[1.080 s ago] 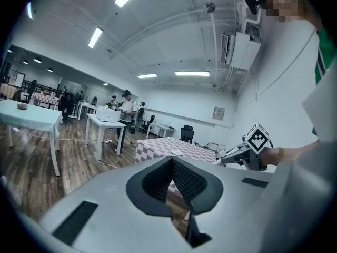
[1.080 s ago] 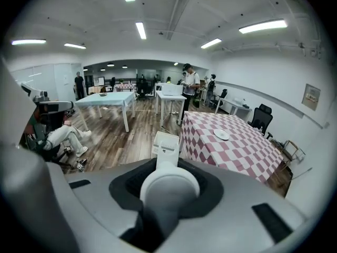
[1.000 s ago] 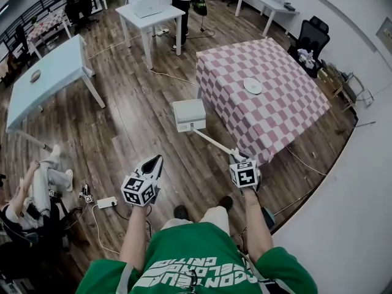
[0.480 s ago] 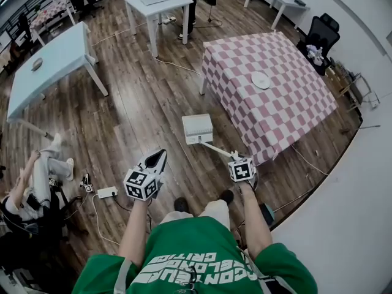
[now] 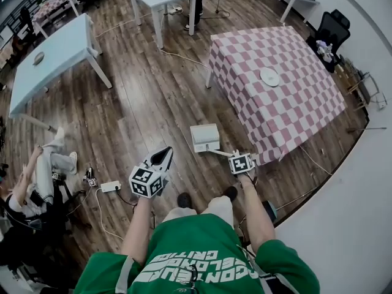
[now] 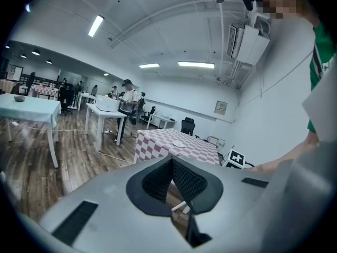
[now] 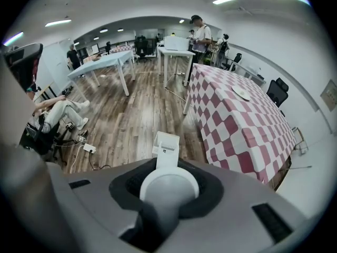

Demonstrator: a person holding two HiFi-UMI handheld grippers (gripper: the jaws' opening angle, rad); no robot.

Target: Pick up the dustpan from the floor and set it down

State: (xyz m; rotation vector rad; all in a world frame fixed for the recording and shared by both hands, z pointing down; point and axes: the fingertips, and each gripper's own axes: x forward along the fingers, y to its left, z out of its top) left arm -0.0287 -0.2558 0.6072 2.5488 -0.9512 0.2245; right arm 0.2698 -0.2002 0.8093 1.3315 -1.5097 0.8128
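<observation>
The right tongs (image 5: 236, 158) are clamped on the long handle (image 7: 168, 186) of the dustpan (image 5: 205, 138). The handle runs forward and down from the tongs. The white pan sits at its far end, low by the floor (image 5: 141, 115), just beside the checked tabletop (image 5: 275, 97). I cannot tell if it touches the floor. The left tongs (image 5: 163, 158) are pressed together with nothing in them, off to the left. To set it down, I think the right hand goes lower and lets go.

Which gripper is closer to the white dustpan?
Right. The right gripper holds the dustpan by its handle; the left gripper is apart from it, off to its left, holding nothing.
</observation>
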